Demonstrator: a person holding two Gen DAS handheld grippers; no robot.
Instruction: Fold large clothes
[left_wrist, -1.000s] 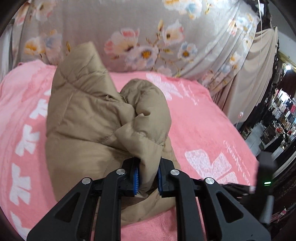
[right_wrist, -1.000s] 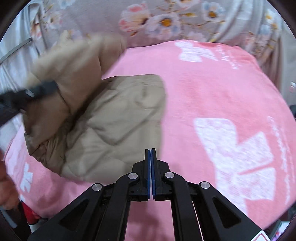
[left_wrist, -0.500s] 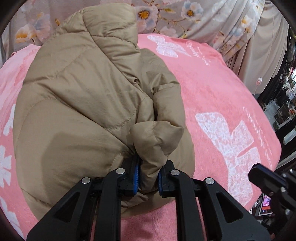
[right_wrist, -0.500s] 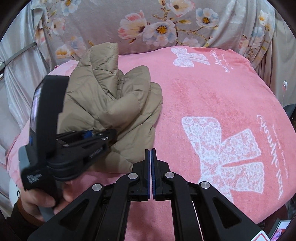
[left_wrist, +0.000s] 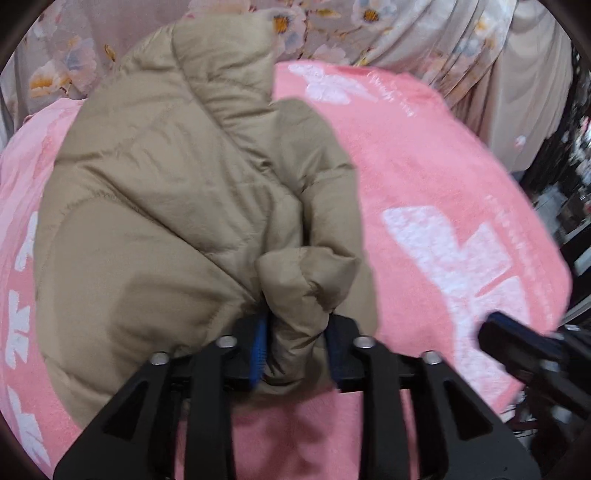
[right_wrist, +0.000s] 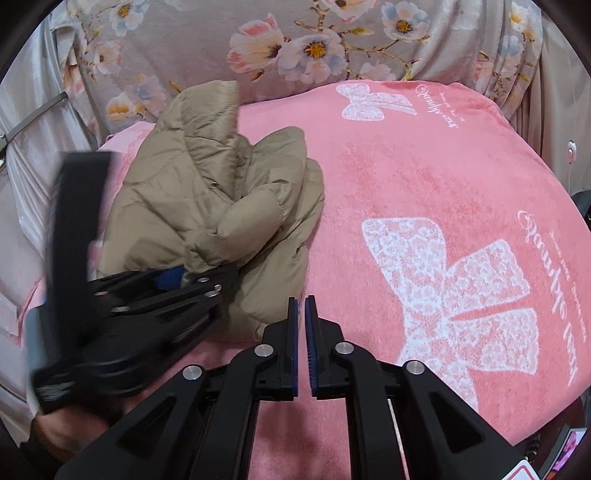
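A tan puffer jacket (left_wrist: 177, 206) lies bunched on a pink blanket (left_wrist: 424, 177) with white bows. My left gripper (left_wrist: 295, 343) is shut on a fold of the jacket at its near edge; it also shows in the right wrist view (right_wrist: 184, 280), at the jacket's (right_wrist: 207, 192) near left side. My right gripper (right_wrist: 301, 332) hovers empty over the pink blanket (right_wrist: 424, 192) just right of the jacket, its jaws slightly parted with a narrow gap. It shows blurred at the right edge of the left wrist view (left_wrist: 524, 343).
A grey floral fabric (right_wrist: 295, 48) hangs behind the bed. Beige curtains (left_wrist: 524, 74) hang at the right, with a dark cluttered room beyond. The blanket's near edge falls off at the lower right (right_wrist: 535, 424).
The jacket has been drawn nearer in my left gripper over the last second. My right gripper's jaws have parted slightly from fully shut.
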